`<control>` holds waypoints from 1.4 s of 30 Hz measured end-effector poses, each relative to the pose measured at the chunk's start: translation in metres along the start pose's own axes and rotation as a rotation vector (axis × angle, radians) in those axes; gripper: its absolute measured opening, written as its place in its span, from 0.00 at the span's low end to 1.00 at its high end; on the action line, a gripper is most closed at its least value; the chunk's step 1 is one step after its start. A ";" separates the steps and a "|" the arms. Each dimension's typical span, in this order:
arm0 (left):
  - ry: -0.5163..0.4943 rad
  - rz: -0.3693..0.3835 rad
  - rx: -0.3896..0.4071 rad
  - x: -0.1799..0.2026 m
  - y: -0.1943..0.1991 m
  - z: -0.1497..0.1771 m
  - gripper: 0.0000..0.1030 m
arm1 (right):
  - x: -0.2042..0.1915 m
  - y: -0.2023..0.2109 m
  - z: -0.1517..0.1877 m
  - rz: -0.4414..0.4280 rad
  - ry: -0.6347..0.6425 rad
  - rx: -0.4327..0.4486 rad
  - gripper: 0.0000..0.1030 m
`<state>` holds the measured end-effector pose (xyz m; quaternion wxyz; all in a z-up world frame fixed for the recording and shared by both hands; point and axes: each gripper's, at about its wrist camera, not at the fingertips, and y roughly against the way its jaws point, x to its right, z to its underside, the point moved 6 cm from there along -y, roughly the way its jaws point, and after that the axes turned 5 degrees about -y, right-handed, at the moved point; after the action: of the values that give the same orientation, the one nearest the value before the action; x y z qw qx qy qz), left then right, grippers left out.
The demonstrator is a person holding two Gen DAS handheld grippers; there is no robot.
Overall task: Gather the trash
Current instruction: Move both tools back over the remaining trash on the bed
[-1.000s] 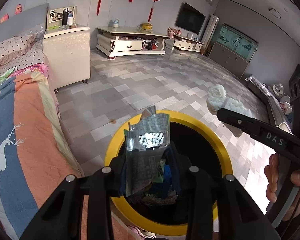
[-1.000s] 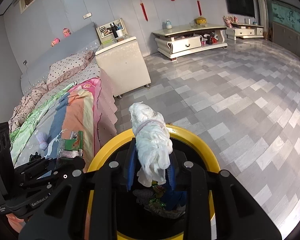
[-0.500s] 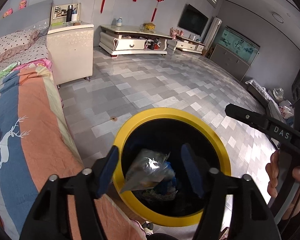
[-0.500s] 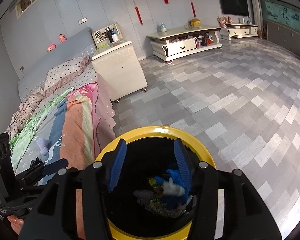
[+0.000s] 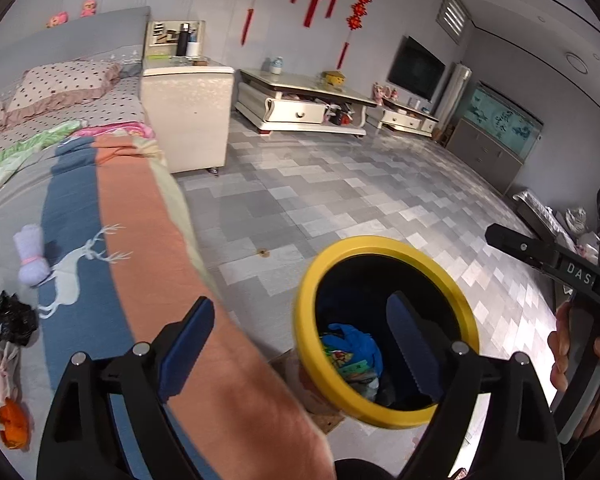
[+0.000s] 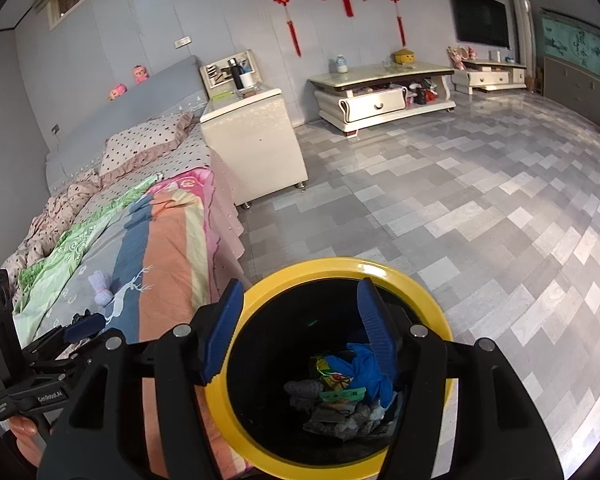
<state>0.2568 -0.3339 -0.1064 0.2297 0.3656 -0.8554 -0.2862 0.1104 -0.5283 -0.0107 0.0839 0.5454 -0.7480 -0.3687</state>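
Observation:
A yellow-rimmed black trash bin (image 5: 312,364) (image 6: 432,312) stands on the floor beside the bed and holds blue, green and grey trash (image 6: 352,384). My left gripper (image 5: 300,344) is open and empty, over the bed edge and the bin's left rim. My right gripper (image 6: 300,324) is open and empty above the bin. On the bed lie a lilac wad (image 5: 31,258), a black crumpled bag (image 5: 8,320), a pink scrap (image 5: 0,364) and an orange piece (image 5: 14,428).
The striped bedspread (image 5: 112,208) fills the left. A white nightstand (image 5: 188,116) and a white TV console (image 5: 300,104) stand behind. Grey tiled floor (image 6: 460,200) stretches to the right.
Both grippers opened and dropped a silver-green wrapper and a white tissue wad into the bin. The left gripper then swung left toward the bed.

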 end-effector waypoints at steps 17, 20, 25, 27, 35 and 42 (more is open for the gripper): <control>0.119 -0.243 0.054 -0.144 0.095 0.040 0.83 | -0.177 -0.028 0.008 -0.198 0.155 -0.018 0.74; 0.136 -0.274 0.053 -0.165 0.110 0.051 0.83 | -0.213 -0.040 0.011 -0.236 0.177 -0.038 0.75; 0.149 -0.330 0.037 -0.200 0.128 0.075 0.83 | -0.271 -0.063 0.016 -0.284 0.215 -0.073 0.77; 0.167 -0.340 0.027 -0.213 0.133 0.086 0.83 | -0.293 -0.073 0.019 -0.296 0.230 -0.081 0.78; 0.211 -0.357 -0.007 -0.244 0.136 0.119 0.83 | -0.371 -0.127 0.044 -0.317 0.310 -0.161 0.79; 0.259 -0.338 -0.044 -0.264 0.121 0.146 0.83 | -0.418 -0.185 0.069 -0.300 0.382 -0.221 0.79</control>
<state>0.2743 -0.0186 -0.1823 0.2944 0.5326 -0.7387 -0.2899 0.3770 -0.1540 -0.0636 0.2268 0.6976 -0.5846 -0.3468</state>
